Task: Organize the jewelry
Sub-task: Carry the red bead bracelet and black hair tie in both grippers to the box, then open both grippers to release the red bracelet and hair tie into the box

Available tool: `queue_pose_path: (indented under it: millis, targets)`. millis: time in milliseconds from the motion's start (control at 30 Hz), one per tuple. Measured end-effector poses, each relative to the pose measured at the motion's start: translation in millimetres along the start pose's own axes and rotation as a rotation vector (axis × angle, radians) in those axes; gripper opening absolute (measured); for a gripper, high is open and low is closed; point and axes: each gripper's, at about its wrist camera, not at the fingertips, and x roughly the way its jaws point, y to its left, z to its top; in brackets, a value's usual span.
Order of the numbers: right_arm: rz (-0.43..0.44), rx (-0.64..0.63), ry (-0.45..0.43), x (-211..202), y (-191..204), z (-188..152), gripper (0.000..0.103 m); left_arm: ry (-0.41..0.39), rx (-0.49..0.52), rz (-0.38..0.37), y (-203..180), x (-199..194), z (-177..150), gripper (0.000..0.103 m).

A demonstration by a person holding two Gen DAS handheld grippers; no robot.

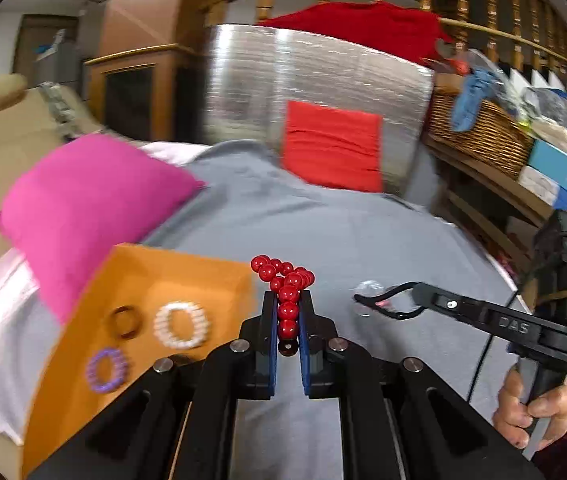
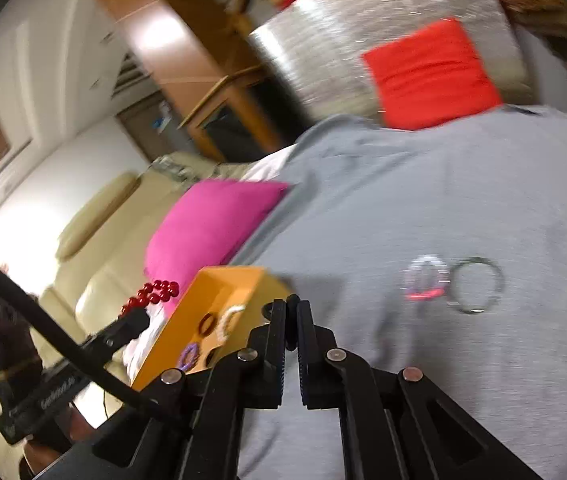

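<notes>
My left gripper (image 1: 288,304) is shut on a red bead bracelet (image 1: 285,288), held above the grey cloth just right of the orange box (image 1: 139,268). The box holds a white pearl bracelet (image 1: 180,325), a dark brown ring bracelet (image 1: 124,321) and a purple bracelet (image 1: 106,370). My right gripper (image 2: 292,312) is shut and empty over the cloth, right of the box (image 2: 219,284). A clear bead bracelet (image 2: 427,277) and a thin metal bangle (image 2: 477,285) lie on the cloth ahead of it. The left gripper with the red beads (image 2: 151,296) shows at the left there.
A pink cushion (image 1: 83,208) lies behind the box and a red cushion (image 1: 331,146) leans on a silver-wrapped block (image 1: 315,80) at the back. A wicker basket (image 1: 479,132) and shelves stand at right. The grey cloth (image 1: 343,232) covers the surface.
</notes>
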Motion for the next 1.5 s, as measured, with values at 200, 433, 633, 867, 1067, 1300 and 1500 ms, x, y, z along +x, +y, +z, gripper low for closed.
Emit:
queue_pose_path:
  millis: [200, 433, 633, 867, 1067, 1300, 1500]
  targets:
    - [0.078, -0.150, 0.094, 32, 70, -22, 0.006, 0.083, -0.060, 0.109, 64, -13, -20, 0.009]
    - [0.056, -0.255, 0.240, 89, 124, -48, 0.006, 0.213, -0.116, 0.123, 107, 2, -49, 0.010]
    - [0.045, -0.328, 0.359, 128, 149, -68, 0.006, 0.319, -0.125, 0.121, 126, 17, -73, 0.010]
    - [0.023, -0.387, 0.442, 157, 163, -87, 0.006, 0.394, -0.144, 0.147, 145, 30, -87, 0.010]
    - [0.016, -0.396, 0.453, 167, 168, -90, 0.007, 0.422, -0.141, 0.195, 150, 36, -90, 0.011]
    - [0.038, -0.286, 0.414, 158, 146, -70, 0.012, 0.408, -0.158, 0.260, 156, 34, -87, 0.045]
    - [0.025, -0.232, 0.311, 133, 122, -46, 0.012, 0.314, -0.181, 0.286, 152, 24, -75, 0.049]
